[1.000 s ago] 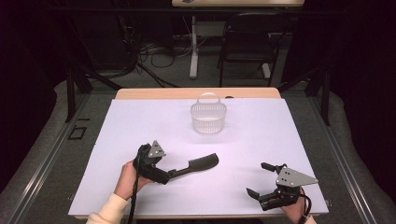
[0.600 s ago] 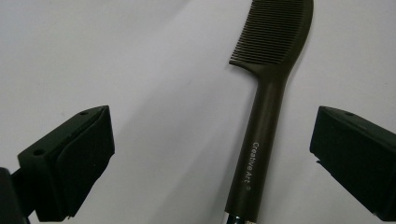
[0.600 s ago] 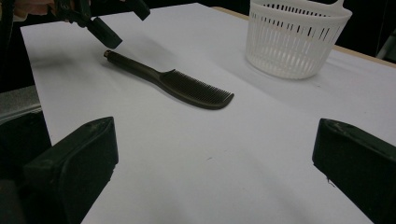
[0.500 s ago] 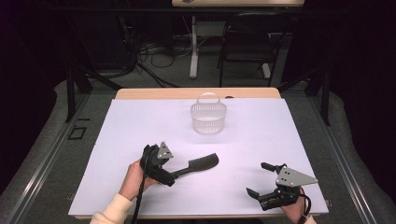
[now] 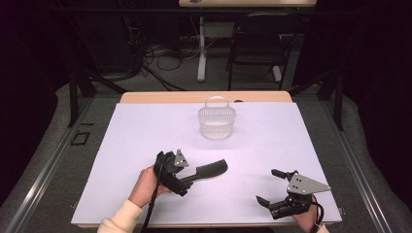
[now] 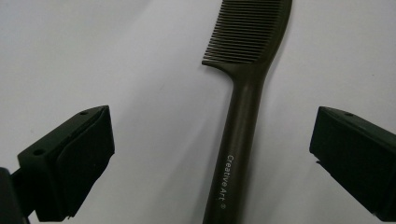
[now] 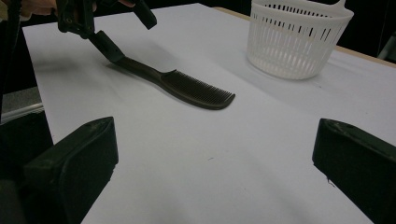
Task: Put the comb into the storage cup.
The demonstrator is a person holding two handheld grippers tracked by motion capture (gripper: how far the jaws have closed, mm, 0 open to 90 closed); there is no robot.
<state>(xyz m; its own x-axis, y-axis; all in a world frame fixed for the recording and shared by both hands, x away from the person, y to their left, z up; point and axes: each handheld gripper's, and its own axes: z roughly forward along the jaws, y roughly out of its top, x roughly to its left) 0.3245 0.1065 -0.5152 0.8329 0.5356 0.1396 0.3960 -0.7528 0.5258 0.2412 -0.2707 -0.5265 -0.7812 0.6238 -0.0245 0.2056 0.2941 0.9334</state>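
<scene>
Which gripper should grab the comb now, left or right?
Left. The left gripper hangs right over the comb with its jaws open either side of the handle. The right gripper sits open off toward the table's near right corner, well away from the comb.

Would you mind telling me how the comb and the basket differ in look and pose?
The comb is dark, solid and slim, lying flat on the table; the basket is white, slotted and round, standing upright. The comb lies between the open jaws of the left gripper; the basket stands apart, farther back. Both look plastic.
</scene>
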